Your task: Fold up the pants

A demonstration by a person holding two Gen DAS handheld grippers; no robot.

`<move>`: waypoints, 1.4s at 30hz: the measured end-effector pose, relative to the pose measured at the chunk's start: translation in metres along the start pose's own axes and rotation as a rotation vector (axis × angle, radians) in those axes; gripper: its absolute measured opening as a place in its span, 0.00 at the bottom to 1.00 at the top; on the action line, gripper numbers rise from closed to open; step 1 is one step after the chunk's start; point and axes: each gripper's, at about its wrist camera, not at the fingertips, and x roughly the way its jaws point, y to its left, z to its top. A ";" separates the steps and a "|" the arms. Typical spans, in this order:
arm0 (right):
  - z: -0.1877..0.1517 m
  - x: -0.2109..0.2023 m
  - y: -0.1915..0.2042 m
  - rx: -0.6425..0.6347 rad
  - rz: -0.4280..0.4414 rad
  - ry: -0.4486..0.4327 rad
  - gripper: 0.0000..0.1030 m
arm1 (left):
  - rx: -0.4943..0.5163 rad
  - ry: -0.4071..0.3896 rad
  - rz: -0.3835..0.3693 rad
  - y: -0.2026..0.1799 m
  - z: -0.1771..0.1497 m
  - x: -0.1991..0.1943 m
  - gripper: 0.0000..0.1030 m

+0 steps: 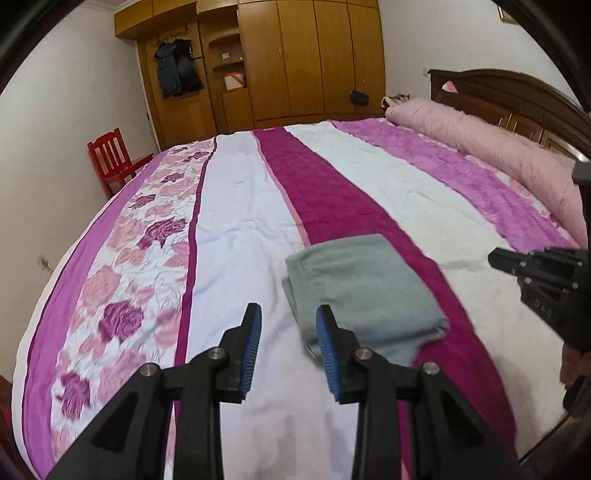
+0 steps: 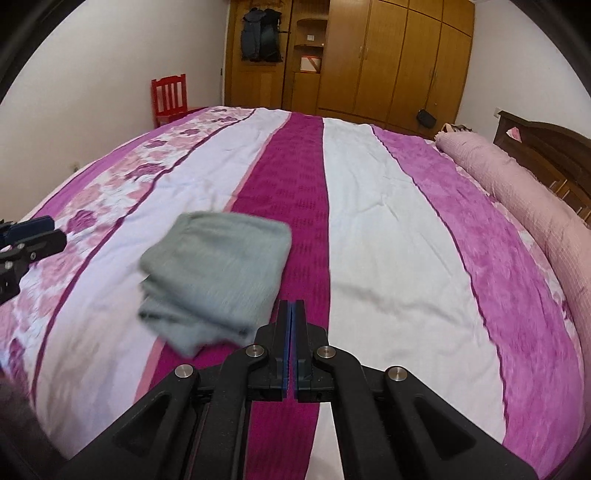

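Nearest to us, our left gripper (image 1: 288,325), black with blue ribbed pads (image 1: 253,347), hangs over the bed with its jaws parted by a narrow gap and nothing between them; the white stripe of the cover shows through the gap. Our right gripper (image 2: 291,321), of the same black build, has its jaws pressed together, blue pad against blue pad, gripping nothing. In the left wrist view it juts in from the right margin (image 1: 517,264), clear of the cloth.

Just beyond both sets of jaws lie the folded grey-green knit pants (image 1: 362,291), a compact, roughly square bundle with its layered edges showing on the side toward the floral band. The pants rest flat on the bed near its closest edge, straddling the seam between a white stripe and the dark magenta stripe; neither gripper touches them.

The striped bedspread (image 2: 369,221) carrying them runs away from us in bands: a pink rose print, white, dark magenta, white again, then a lighter mottled purple. Along the bed's headboard side lies a long pale pink rolled quilt (image 1: 480,147), against a dark brown carved wooden headboard (image 1: 517,96).

Past the far edge of the bed stands a small red wooden chair (image 2: 170,96) by the white wall, and behind it a tall honey-coloured wooden wardrobe (image 2: 388,55) with dark garments (image 2: 260,35) hanging at its open section.
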 end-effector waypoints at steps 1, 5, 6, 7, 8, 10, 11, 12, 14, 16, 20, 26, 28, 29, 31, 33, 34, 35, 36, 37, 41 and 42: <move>-0.007 -0.004 0.001 0.007 0.002 0.001 0.02 | -0.007 -0.001 -0.006 -0.002 -0.003 -0.010 0.32; -0.036 -0.011 0.004 0.041 0.025 0.022 0.08 | -0.047 0.011 -0.036 -0.010 -0.023 -0.039 0.32; -0.043 -0.012 0.004 0.054 0.032 0.031 0.14 | -0.050 0.014 -0.033 -0.012 -0.027 -0.043 0.32; -0.047 -0.013 0.005 0.061 0.033 0.038 0.22 | -0.053 0.017 -0.028 -0.014 -0.033 -0.046 0.32; -0.051 -0.014 0.006 0.064 0.030 0.044 0.26 | -0.054 0.023 -0.028 -0.017 -0.039 -0.049 0.32; -0.055 -0.021 0.008 0.064 0.027 0.034 0.32 | -0.056 0.043 -0.035 -0.021 -0.051 -0.050 0.32; -0.057 -0.026 0.008 0.066 0.031 0.023 0.33 | -0.055 0.053 -0.033 -0.023 -0.057 -0.050 0.32; -0.059 -0.030 0.008 0.070 0.037 0.017 0.36 | -0.049 0.065 -0.022 -0.025 -0.063 -0.050 0.32; -0.063 -0.034 0.007 0.083 0.049 0.019 0.39 | -0.036 0.072 -0.011 -0.025 -0.073 -0.050 0.32; -0.069 -0.033 0.009 0.091 0.053 0.035 0.40 | -0.031 0.083 -0.024 -0.022 -0.083 -0.049 0.32; -0.084 -0.026 0.018 0.078 0.050 0.086 0.43 | -0.034 0.094 -0.027 -0.017 -0.102 -0.046 0.34; -0.109 -0.009 0.036 0.026 0.033 0.177 0.47 | -0.078 0.174 -0.048 -0.011 -0.132 -0.026 0.34; -0.116 -0.006 0.042 -0.013 0.025 0.189 0.49 | -0.094 0.192 -0.072 -0.012 -0.144 -0.019 0.37; -0.118 -0.005 0.044 -0.030 0.028 0.192 0.50 | -0.103 0.202 -0.081 -0.012 -0.149 -0.016 0.41; -0.121 -0.004 0.043 -0.044 0.027 0.192 0.54 | -0.132 0.263 -0.089 -0.015 -0.162 -0.005 0.43; -0.124 0.000 0.037 -0.025 0.026 0.208 0.60 | -0.151 0.318 -0.105 -0.018 -0.173 0.004 0.43; -0.125 0.002 0.035 -0.013 0.031 0.218 0.61 | -0.144 0.330 -0.107 -0.023 -0.180 0.008 0.46; -0.126 0.005 0.033 0.001 0.045 0.224 0.62 | -0.124 0.323 -0.093 -0.026 -0.183 0.009 0.48; -0.126 0.008 0.032 0.006 0.054 0.224 0.63 | -0.083 0.304 -0.070 -0.032 -0.186 0.009 0.49; -0.127 0.011 0.033 0.008 0.054 0.225 0.64 | -0.054 0.292 -0.056 -0.036 -0.188 0.008 0.50; -0.125 0.021 0.039 0.030 0.054 0.200 0.65 | -0.025 0.261 -0.053 -0.039 -0.194 0.008 0.57; -0.124 0.023 0.041 0.040 0.063 0.196 0.66 | -0.032 0.260 -0.060 -0.037 -0.194 0.009 0.58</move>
